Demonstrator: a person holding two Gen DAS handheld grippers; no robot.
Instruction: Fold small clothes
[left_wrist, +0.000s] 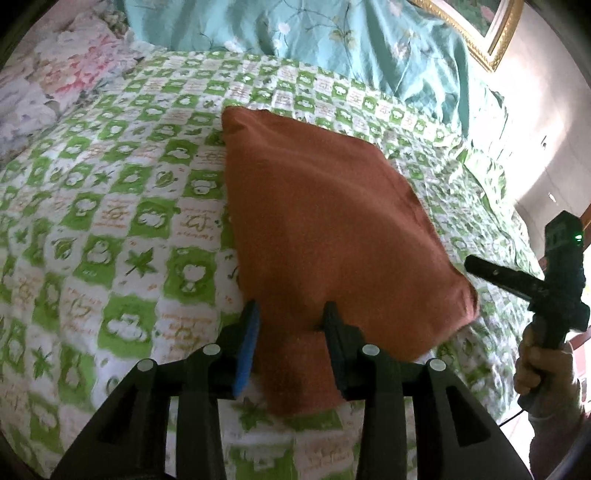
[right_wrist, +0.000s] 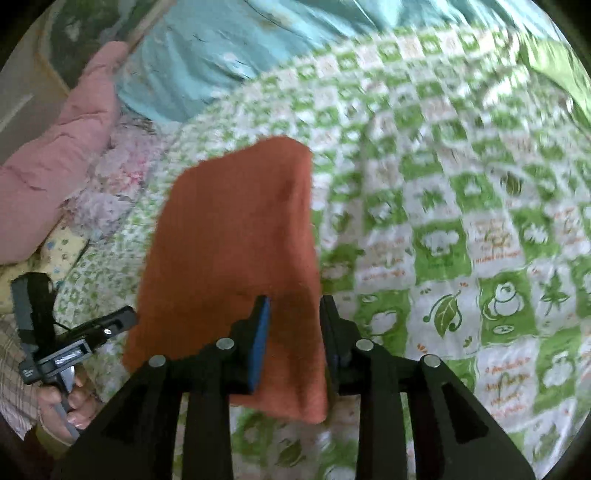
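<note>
- The fingers of the left gripper (left_wrist: 291, 314) stand apart, with the near edge of the orange cloth (left_wrist: 325, 229) lying between them; nothing is pinched that I can see.
- The right gripper (right_wrist: 295, 306) shows its fingers parted too, straddling the cloth's near right corner.
- The cloth lies on the bed (left_wrist: 110, 229), a flat, smooth rectangle. It looks already folded at least once; a further fold may remain.
- Its long axis runs away from the fingers, toward the teal quilt (left_wrist: 332, 40) beyond them.
</note>
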